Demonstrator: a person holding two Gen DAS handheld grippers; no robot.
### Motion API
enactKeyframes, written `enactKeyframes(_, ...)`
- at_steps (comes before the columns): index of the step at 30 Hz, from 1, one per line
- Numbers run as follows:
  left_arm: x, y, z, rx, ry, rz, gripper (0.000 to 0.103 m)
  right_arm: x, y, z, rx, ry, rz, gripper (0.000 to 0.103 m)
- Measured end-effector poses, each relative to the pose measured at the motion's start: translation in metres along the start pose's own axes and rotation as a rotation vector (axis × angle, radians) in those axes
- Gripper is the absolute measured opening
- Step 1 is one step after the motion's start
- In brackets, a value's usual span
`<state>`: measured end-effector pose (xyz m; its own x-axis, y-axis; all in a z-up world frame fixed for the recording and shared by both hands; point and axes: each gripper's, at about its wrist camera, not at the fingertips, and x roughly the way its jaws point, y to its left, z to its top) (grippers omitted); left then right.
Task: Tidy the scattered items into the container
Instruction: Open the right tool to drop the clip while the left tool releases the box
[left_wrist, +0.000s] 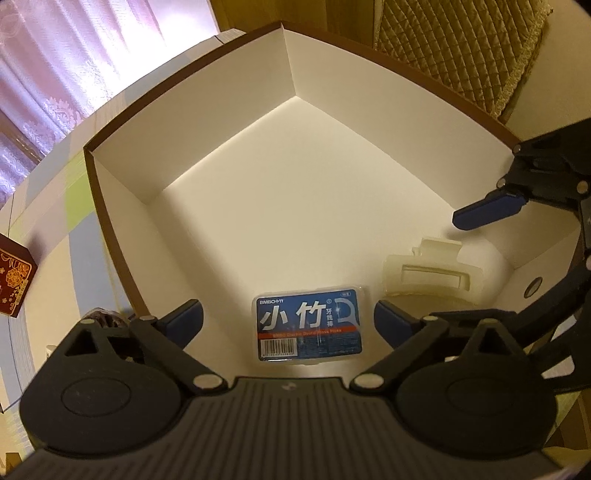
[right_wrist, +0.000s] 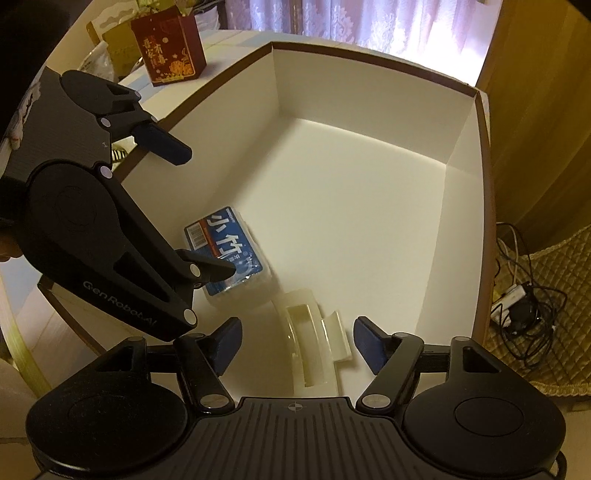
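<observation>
White box (left_wrist: 122, 192) holds floss pack (left_wrist: 309, 324) and pale hair clip (left_wrist: 428, 273), side by side on floor. Left gripper (left_wrist: 288, 321) wide open, empty, above pack. Right gripper (right_wrist: 295, 345) wide open, empty, over clip. Risk: grippers near each other, may collide or knock box wall on withdrawal.

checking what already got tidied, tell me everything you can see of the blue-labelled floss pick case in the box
The clear plastic floss pick case with a blue label, white characters, a red stripe and a barcode lies flat, label up, on the white floor of the brown-rimmed cardboard box. It sits between the open left gripper fingers, untouched, beside the translucent hair claw clip.
</observation>
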<state>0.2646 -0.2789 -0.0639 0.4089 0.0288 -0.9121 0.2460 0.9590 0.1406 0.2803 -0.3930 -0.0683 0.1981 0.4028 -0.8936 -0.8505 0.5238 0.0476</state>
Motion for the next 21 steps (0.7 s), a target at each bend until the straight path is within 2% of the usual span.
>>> enactKeyframes(5,-0.006,0.003,-0.001,-0.012,-0.016,0.005,0.098,-0.009,0.002,-0.004,0.009,-0.025,-0.002,0.079)
enactKeyframes(8,-0.01,0.004,-0.002,-0.025,-0.024,0.006,0.099,-0.017,0.002,-0.009,0.006,-0.057,-0.027,0.103)
enactKeyframes(21,-0.042,0.003,-0.014,-0.05,-0.08,0.003,0.1,-0.039,0.007,-0.009,0.101,-0.121,-0.05,0.103)
